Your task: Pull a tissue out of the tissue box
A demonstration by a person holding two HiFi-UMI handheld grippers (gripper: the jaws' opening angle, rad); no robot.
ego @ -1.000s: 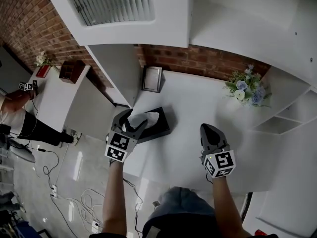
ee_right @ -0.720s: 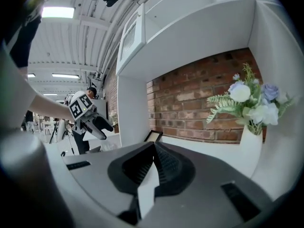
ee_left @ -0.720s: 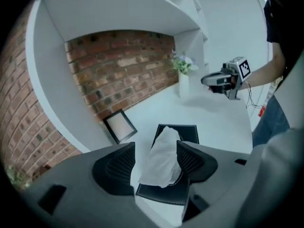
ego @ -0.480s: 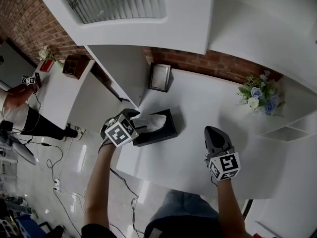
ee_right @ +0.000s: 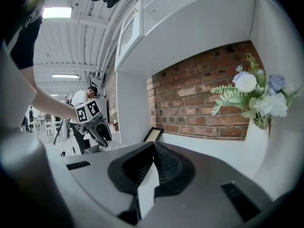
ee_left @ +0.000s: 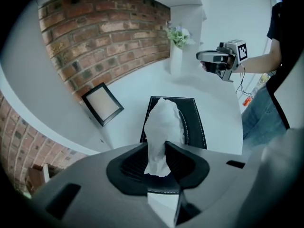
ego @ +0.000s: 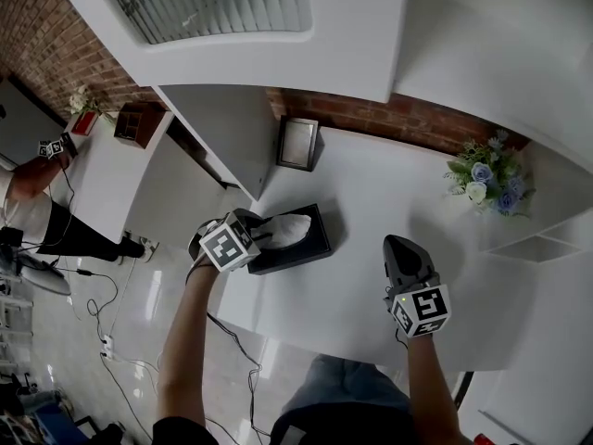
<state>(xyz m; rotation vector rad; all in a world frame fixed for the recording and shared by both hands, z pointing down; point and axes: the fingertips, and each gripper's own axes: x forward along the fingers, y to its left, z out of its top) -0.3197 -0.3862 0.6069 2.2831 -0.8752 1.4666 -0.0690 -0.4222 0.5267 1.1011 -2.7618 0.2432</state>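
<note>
two grippers, one per hand, over a white counter point(ego: 371, 202). found the left gripper point(ego: 262, 235) tipped steeply down at the near-left end of the black tissue box point(ego: 317, 241), with its marker cube turned up toward the head camera. caught its jaws closing on the tissue point(ee_left: 163, 122): saw the white sheet standing up out of the slot in the lid, with its crumpled top running in between the two black pads point(ee_left: 181, 164) and pressed by them on both sides. saw the box lying flat on the counter near the left edge, lid stitched in white around the rim. noted a framed picture point(ego: 298, 144) leaning at the brick wall point(ego: 398, 117) just behind the box. held the right gripper point(ego: 400, 245) well apart from the box, over bare counter on the right, pointing nearly level, jaws together with nothing between them. spotted a bunch of pale blue and white flowers point(ego: 482, 176) at the far right corner, beside open white shelves point(ego: 547, 221). glimpsed another person point(ego: 28, 202) off to the left beyond the counter, and loose cables point(ego: 157, 378) on the glossy floor point(ego: 139, 323) below.
</note>
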